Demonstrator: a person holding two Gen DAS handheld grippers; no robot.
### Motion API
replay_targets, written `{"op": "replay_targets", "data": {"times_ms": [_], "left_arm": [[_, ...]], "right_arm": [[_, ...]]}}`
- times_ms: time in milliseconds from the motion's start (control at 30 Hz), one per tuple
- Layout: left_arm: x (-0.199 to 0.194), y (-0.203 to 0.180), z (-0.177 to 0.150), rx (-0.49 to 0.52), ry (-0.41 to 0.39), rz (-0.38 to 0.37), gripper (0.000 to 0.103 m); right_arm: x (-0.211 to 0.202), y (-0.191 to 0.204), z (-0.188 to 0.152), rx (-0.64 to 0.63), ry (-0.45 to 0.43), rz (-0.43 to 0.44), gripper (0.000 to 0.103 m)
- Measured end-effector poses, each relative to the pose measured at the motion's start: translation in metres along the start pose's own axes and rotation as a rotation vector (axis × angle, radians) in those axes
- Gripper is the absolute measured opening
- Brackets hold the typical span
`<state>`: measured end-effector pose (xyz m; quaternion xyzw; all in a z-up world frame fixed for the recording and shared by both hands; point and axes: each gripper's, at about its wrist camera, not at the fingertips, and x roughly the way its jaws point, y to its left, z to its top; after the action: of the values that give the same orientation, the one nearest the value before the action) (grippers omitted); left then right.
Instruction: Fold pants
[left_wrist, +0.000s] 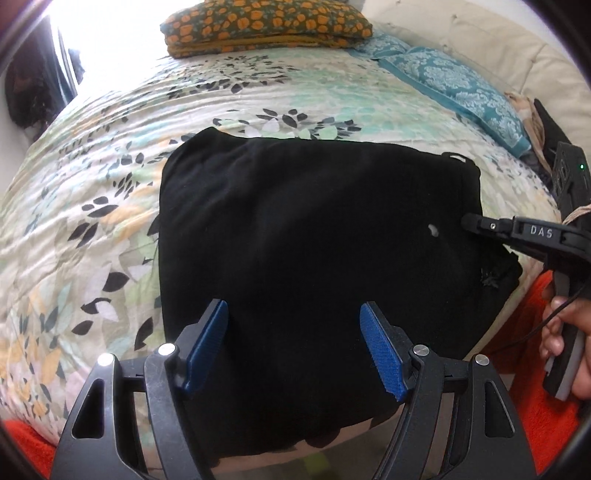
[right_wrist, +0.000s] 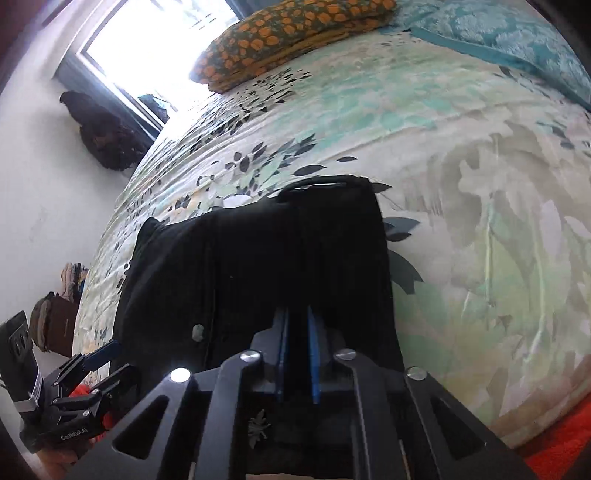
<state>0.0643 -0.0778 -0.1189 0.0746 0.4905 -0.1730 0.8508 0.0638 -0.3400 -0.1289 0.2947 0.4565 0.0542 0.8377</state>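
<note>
Black pants (left_wrist: 314, 240) lie folded into a rough square on the floral bedspread (left_wrist: 110, 155). My left gripper (left_wrist: 293, 332) is open, its blue pads wide apart just above the near edge of the pants, holding nothing. My right gripper (left_wrist: 471, 221) comes in from the right with its fingers close together on the right side of the pants. In the right wrist view the right gripper (right_wrist: 297, 314) is shut, its blue pads pinching the black cloth (right_wrist: 258, 258). The left gripper (right_wrist: 110, 358) shows open at the lower left.
An orange-flowered folded blanket (left_wrist: 266, 26) and a teal patterned pillow (left_wrist: 461, 85) lie at the far end of the bed. A bright window (right_wrist: 155, 40) is on the left. An orange rug (left_wrist: 517, 387) lies beside the bed's near edge.
</note>
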Motion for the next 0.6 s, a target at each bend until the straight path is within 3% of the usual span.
{"op": "replay_targets", "data": {"times_ms": [100,167,267,300,400,500,600], "left_arm": [[-0.01,0.007,0.004,-0.035,0.006,-0.024,0.076],[-0.016,0.017,0.019,-0.08,-0.022,-0.051,0.076],[-0.008,0.032,0.054,-0.123,-0.04,-0.031,0.076],[-0.003,0.037,0.066,-0.133,-0.042,-0.023,0.076],[0.024,0.049,0.096,-0.177,-0.036,-0.001,0.076],[0.063,0.057,0.103,-0.209,0.008,0.045,0.076],[0.093,0.066,0.091,-0.237,0.022,0.073,0.082]], "right_arm": [[-0.031,0.02,0.005,-0.091,-0.09,-0.103,0.0],[-0.05,0.042,0.012,-0.188,-0.154,-0.117,0.004],[-0.05,0.073,0.031,-0.299,-0.152,-0.102,0.008],[-0.046,0.079,0.037,-0.33,-0.143,-0.099,0.015],[-0.016,0.09,0.048,-0.423,-0.121,-0.16,0.064],[0.028,0.071,0.047,-0.461,-0.042,-0.265,0.065],[0.037,0.04,0.041,-0.366,-0.036,-0.192,0.067]]}}
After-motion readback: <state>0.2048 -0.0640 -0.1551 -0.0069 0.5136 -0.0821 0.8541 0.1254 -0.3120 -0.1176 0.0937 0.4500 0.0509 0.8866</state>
